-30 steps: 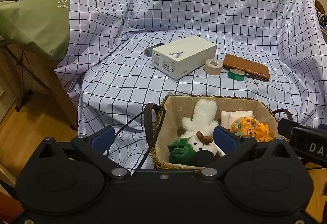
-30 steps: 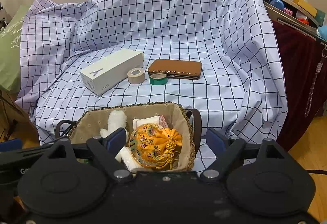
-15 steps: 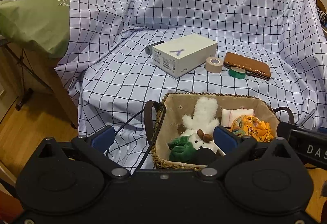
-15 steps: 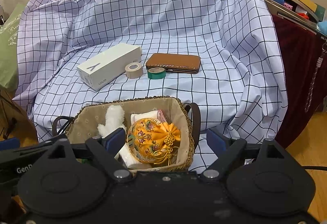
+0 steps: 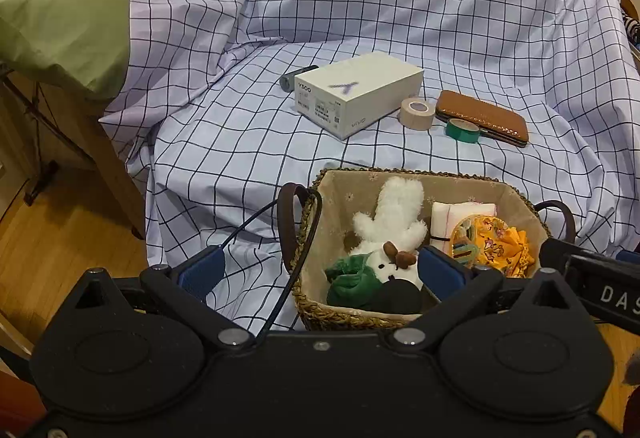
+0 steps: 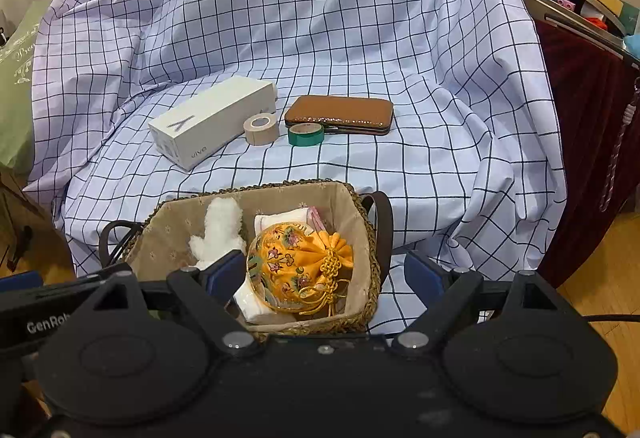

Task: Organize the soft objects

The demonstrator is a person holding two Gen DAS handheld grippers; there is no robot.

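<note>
A woven basket (image 5: 516, 194) (image 6: 352, 194) with dark handles sits at the near edge of the checked sheet. Inside lie a white plush toy (image 5: 396, 214) (image 6: 220, 230), a green cloth (image 5: 348, 278), a folded white cloth (image 5: 460, 212) (image 6: 280, 218) and an orange embroidered pouch (image 5: 492, 242) (image 6: 300, 262). My left gripper (image 5: 320, 272) hovers open over the basket's left end, its blue pads apart and holding nothing. Over the basket's right end, my right gripper (image 6: 324, 273) is open too. The pouch shows between its fingers, and the pads do not press on it.
Further back on the checked sheet (image 5: 240, 142) lie a white phone box (image 5: 360, 94), a grey cylinder (image 5: 292, 76), a beige tape roll (image 5: 418, 112), a green tape roll (image 5: 462, 130) and a brown wallet (image 5: 480, 114). A green cushion (image 5: 60, 22) is left, a cluttered shelf (image 6: 576, 2) right, wooden floor below.
</note>
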